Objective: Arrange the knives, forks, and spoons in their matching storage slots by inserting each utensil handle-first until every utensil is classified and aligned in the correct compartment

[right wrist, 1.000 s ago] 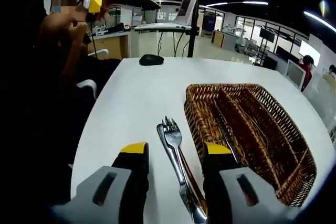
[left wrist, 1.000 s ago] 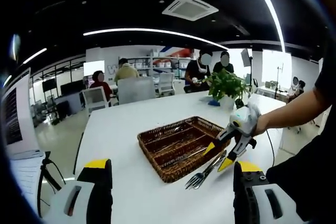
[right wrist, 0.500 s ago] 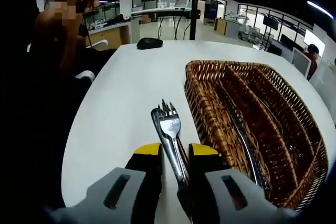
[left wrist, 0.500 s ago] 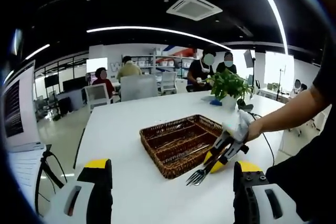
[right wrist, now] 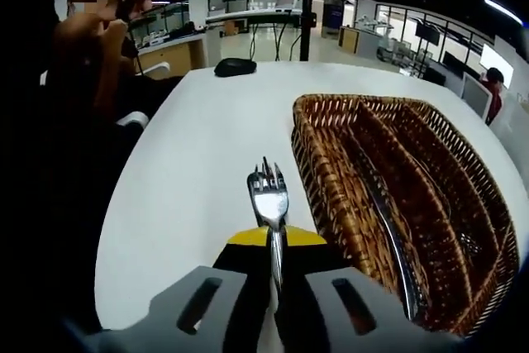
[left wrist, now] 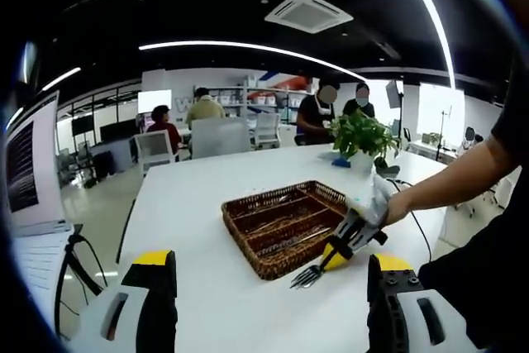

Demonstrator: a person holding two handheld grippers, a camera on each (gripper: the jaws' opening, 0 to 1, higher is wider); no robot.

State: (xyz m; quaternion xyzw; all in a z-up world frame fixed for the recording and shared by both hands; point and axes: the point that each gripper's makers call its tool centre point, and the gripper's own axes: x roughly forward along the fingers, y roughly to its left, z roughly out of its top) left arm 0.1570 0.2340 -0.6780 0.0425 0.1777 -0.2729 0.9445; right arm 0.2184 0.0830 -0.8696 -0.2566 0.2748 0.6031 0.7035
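Note:
A brown wicker basket (left wrist: pixel 258 206) with long slots stands on the white table (left wrist: pixel 190 204). In the right gripper view its near wall (right wrist: pixel 316 173) runs just right of my jaws, and a knife (right wrist: pixel 388 222) and other utensils lie in the slots. My right gripper (right wrist: pixel 277 239) is shut on the handle of a silver fork (right wrist: pixel 269 197), tines pointing forward over the table. The left gripper view shows that gripper (left wrist: pixel 350 237) holding the fork (left wrist: pixel 306 275) low beside the basket's near corner. My left gripper (left wrist: pixel 270 260) hangs open well above the table, nothing between its fingers.
A potted plant (left wrist: pixel 360 135) stands at the table's far end, with several people and chairs beyond. A monitor (left wrist: pixel 31 173) is at the left. A black mouse (right wrist: pixel 235 66) lies near the far table edge. A person's arm (right wrist: pixel 91 47) is left of the table.
My right gripper's jaws have gone from wide apart to shut on the fork's handle beside the basket. The left gripper stays open and has hardly moved.

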